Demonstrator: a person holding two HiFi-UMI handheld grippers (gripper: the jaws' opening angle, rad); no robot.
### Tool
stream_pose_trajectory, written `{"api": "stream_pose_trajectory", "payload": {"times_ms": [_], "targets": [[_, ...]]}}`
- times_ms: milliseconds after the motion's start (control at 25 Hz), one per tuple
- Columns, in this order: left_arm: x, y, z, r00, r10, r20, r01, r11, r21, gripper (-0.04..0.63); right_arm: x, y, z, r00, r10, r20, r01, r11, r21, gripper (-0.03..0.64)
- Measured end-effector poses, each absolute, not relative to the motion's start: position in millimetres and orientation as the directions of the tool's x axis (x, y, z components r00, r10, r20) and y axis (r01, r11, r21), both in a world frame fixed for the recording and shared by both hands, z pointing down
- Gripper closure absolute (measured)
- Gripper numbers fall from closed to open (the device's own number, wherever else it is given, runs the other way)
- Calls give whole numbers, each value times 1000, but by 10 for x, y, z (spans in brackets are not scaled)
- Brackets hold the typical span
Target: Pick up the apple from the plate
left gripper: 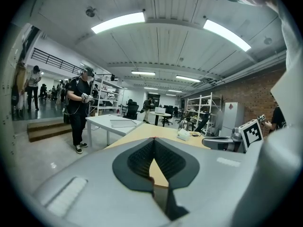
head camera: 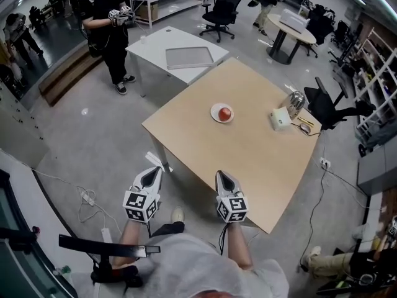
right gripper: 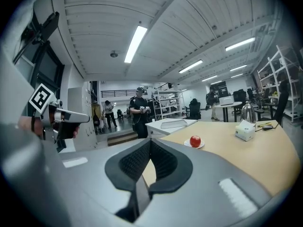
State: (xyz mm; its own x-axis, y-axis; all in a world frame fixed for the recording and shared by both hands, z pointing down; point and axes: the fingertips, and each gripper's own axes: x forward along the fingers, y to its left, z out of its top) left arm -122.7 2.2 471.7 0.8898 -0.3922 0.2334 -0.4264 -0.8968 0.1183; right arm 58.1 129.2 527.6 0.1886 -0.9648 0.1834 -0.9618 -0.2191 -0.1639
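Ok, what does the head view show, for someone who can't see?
A red apple sits on a white plate on a wooden table. Nearer, the left gripper and right gripper are both shut and empty.

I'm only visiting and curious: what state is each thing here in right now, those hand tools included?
apple: whole, resting on the plate.
plate: flat on the wooden table.
left gripper: shut, empty.
right gripper: shut, empty, far from the apple.
kettle: upright.
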Motion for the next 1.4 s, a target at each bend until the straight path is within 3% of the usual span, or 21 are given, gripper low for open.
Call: {"api": "stream_pose_trajectory", "payload": {"times_ms": [920,1400], "targets": [[-1042,-886,4911,905,-340,255,-382,-914,135,575,762,518,5420,256,-943,211,-944,-291,-158,611],[-672,-1070,4986,893,-362,268,-408,-902,143,575,1265,330,5542,256,-939,230,-940,-298,-169,611]]}}
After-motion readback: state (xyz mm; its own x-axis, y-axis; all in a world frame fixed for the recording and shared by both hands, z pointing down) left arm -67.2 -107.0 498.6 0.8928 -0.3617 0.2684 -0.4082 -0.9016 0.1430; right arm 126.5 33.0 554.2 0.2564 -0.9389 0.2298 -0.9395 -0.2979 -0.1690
